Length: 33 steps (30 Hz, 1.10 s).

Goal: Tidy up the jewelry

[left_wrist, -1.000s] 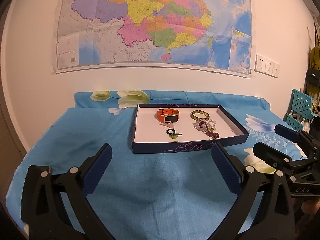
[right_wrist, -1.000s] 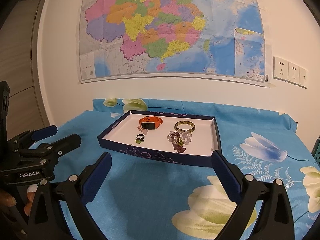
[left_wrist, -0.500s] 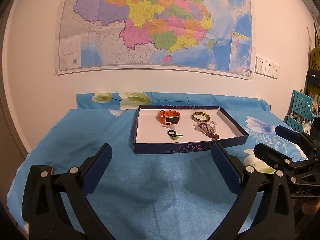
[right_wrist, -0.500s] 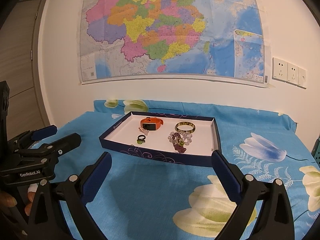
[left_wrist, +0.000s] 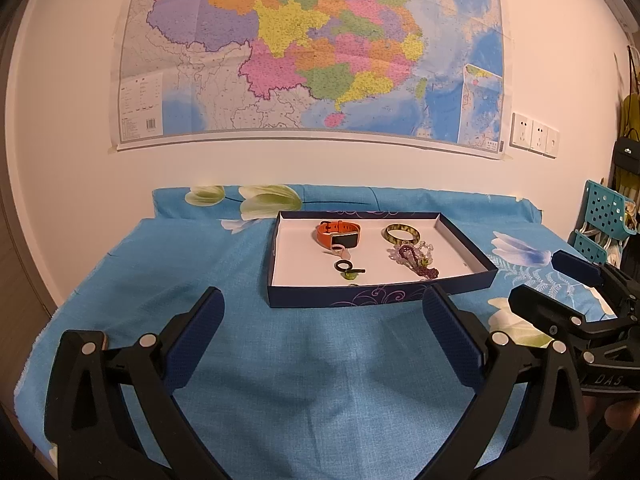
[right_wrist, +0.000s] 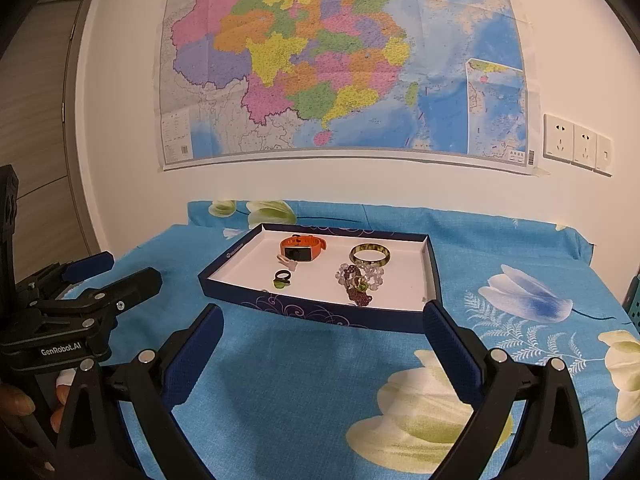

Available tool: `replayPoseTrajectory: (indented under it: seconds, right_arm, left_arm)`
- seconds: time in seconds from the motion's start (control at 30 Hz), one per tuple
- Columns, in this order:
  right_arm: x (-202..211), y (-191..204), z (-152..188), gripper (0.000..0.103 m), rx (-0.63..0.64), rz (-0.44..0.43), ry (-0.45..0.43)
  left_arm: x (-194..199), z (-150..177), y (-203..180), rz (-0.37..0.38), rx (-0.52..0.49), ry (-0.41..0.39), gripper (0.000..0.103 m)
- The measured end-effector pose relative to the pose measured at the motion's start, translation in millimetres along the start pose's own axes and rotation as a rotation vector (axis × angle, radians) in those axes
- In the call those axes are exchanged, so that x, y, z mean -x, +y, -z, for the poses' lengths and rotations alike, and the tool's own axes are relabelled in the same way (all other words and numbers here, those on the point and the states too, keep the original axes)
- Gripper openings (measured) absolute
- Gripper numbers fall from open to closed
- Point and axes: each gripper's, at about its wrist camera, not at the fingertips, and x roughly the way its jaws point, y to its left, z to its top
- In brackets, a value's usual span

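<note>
A dark blue box lid [left_wrist: 376, 298] [right_wrist: 312, 312] with a white inside lies on the blue flowered cloth. It holds an orange watch [left_wrist: 338, 234] [right_wrist: 302, 249], a green bangle [left_wrist: 401, 234] [right_wrist: 369, 255], bead bracelets [left_wrist: 414, 258] [right_wrist: 358, 280], a black ring with a green piece [left_wrist: 347, 269] [right_wrist: 282, 279] and a small pink piece [left_wrist: 340, 249]. My left gripper [left_wrist: 322, 336] [right_wrist: 120, 276] is open and empty, well short of the box. My right gripper [right_wrist: 322, 344] [left_wrist: 560, 280] is open and empty, also short of it.
The table stands against a white wall with a large map [left_wrist: 312, 52]. Wall sockets [right_wrist: 576, 144] are at the right. A teal perforated rack [left_wrist: 604, 216] stands beyond the table's right edge. A door [right_wrist: 36, 120] is at the left.
Both views have shifted slightly; the box sits a little lower and farther in the left wrist view. Both grippers stay open and empty.
</note>
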Motion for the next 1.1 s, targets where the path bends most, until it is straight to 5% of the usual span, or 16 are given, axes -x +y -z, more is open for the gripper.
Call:
replayPoseTrajectory:
  seconds: [1.1]
  right_arm:
    - [0.2, -2.8, 1.7, 0.096, -0.006, 0.000, -0.004]
  left_arm:
    - [-0.2, -0.2, -0.2, 0.003, 0.004, -0.002, 0.098]
